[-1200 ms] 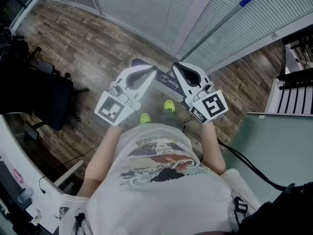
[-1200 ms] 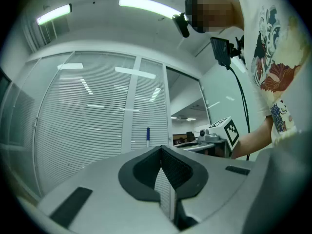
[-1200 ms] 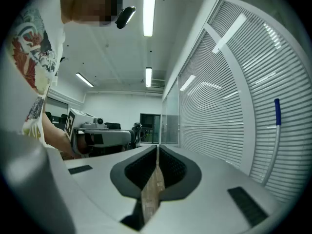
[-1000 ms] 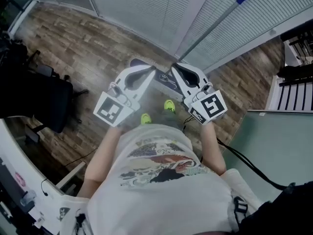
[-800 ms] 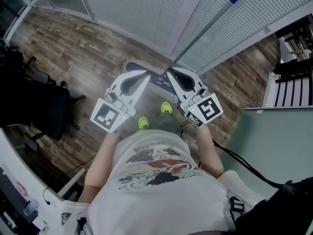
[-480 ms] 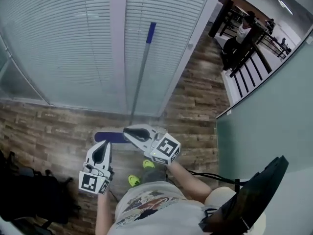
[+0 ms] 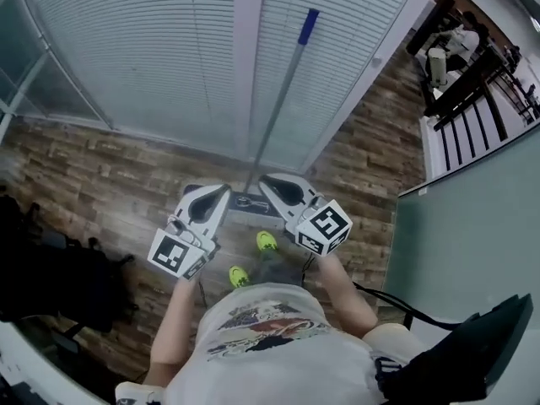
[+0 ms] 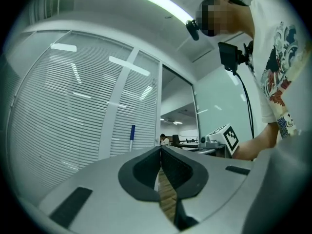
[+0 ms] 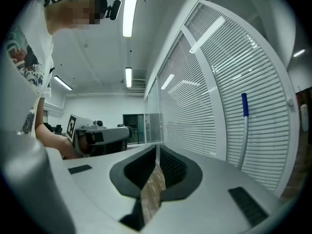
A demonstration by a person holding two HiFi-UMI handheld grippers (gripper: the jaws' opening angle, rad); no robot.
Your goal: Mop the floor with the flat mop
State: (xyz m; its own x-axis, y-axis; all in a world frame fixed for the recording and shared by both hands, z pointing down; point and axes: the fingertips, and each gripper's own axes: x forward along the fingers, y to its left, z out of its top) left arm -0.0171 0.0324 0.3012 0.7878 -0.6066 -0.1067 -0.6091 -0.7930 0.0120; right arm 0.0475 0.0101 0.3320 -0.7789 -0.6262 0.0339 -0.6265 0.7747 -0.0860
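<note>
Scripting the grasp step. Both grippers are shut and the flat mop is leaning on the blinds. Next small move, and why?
Probably open the right gripper and ease it toward the grey mop pole with the blue tip. It and the left gripper are both shut on nothing, while the pole leans untouched against the white slatted blinds just beyond them.

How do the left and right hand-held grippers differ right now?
In the head view the left hand-held gripper angles up and rightward, and the right hand-held gripper angles up and leftward, so their tips converge. The left one's marker cube sits lower in the frame than the right one's. Shared: both are shut on nothing, and neither holds the flat mop standing by the blinds.
</note>
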